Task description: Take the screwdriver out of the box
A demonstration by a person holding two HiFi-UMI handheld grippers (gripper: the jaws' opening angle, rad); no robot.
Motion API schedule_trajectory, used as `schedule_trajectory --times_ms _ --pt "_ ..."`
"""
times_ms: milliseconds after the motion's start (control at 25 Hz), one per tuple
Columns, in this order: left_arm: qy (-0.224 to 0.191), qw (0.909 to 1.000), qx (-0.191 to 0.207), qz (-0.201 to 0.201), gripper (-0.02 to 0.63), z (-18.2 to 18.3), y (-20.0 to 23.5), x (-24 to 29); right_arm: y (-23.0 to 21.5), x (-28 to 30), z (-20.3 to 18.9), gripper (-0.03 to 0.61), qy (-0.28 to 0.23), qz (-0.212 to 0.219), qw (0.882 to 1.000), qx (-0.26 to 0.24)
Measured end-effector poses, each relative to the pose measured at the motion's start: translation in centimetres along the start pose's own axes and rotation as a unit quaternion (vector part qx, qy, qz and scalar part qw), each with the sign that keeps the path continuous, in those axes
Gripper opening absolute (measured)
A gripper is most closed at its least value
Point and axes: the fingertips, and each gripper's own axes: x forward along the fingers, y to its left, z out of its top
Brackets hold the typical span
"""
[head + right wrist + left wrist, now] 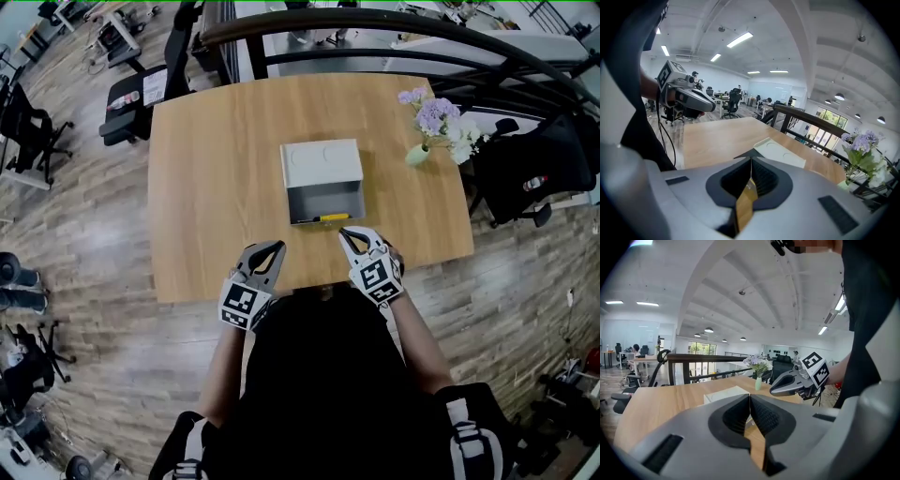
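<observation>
Your left claw (276, 247) and right claw (345, 232) are both closed and empty at the near edge of the bench (211, 187). The screwdriver (325, 217) lies in the open box (322, 164) mid-bench, just beyond them.

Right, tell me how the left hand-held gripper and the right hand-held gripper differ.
The right hand-held gripper has its tip just short of the open grey box, near the yellow-handled screwdriver. The left hand-held gripper sits farther back, off the box's left corner. The right one angles leftward, the left one rightward. Both are shut and empty, tips over the light wooden table.
</observation>
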Motion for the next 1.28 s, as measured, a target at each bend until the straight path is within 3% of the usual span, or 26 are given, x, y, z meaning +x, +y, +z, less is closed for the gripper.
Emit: schedule_trajectory --times_ms 240,560,840,1280 --pt "0.0 0.9998 -0.004 -0.019 0.023 -0.8 1.2 0.6 1.0 0.3 -1.0 0.028 0.029 -0.003 1.0 -0.006" --pt "-0.006 0.9996 -0.027 -0.005 0.022 -1.5 1.7 1.8 -0.9 1.3 -2.0 0.028 0.043 0.004 0.999 -0.021" --pt "-0.005 0.998 -0.058 0.025 0.023 -2.0 2.5 3.9 -2.9 3.0 -2.0 0.028 0.043 0.039 0.997 -0.048" --pt "0.014 0.9969 -0.07 0.032 0.023 -1.4 3.2 8.5 -5.2 6.2 -3.0 0.028 0.061 0.107 0.988 -0.088"
